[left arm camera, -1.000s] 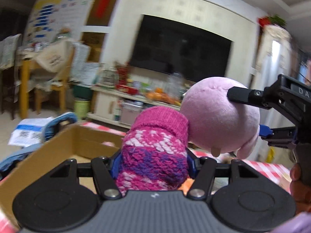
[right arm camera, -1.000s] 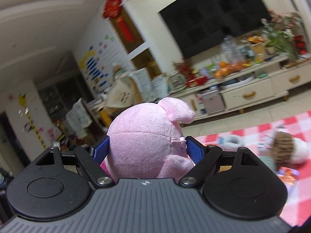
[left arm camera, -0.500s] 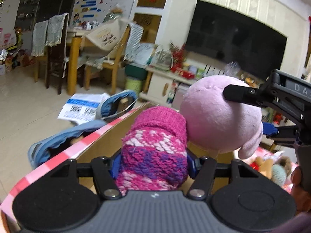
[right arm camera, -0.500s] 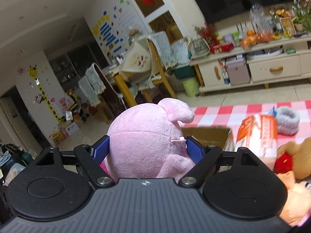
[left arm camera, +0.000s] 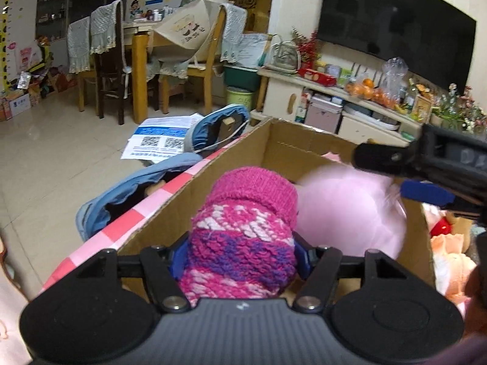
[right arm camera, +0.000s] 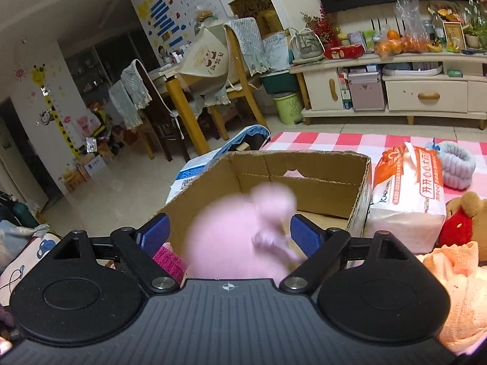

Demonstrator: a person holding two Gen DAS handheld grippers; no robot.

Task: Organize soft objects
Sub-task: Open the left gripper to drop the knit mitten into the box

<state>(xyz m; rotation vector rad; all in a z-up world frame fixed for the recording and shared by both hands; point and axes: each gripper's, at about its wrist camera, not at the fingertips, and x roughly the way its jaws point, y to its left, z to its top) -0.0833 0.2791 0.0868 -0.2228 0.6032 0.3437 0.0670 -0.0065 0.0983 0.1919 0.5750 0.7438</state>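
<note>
My left gripper [left arm camera: 240, 252] is shut on a pink and purple knitted sock [left arm camera: 243, 231] and holds it above the near end of an open cardboard box [left arm camera: 292, 143]. My right gripper [right arm camera: 229, 234] is open above the same box [right arm camera: 304, 167]; its blue pads stand apart from the pink plush pig [right arm camera: 240, 234], which is motion-blurred and falling between them into the box. In the left wrist view the pig [left arm camera: 344, 210] is blurred inside the box below the right gripper [left arm camera: 426, 179].
The box stands on a pink checked cloth [right arm camera: 334, 140]. To its right lie a tissue pack [right arm camera: 404, 188], a grey band [right arm camera: 456, 167], a brown plush [right arm camera: 465, 219] and a peach plush [right arm camera: 456, 289]. A blue bag [left arm camera: 143, 188] sits left of the box.
Both grippers have tilted down over the box. My right gripper has opened and let go of the pink plush pig, which now drops into the box. The left still holds the sock.
</note>
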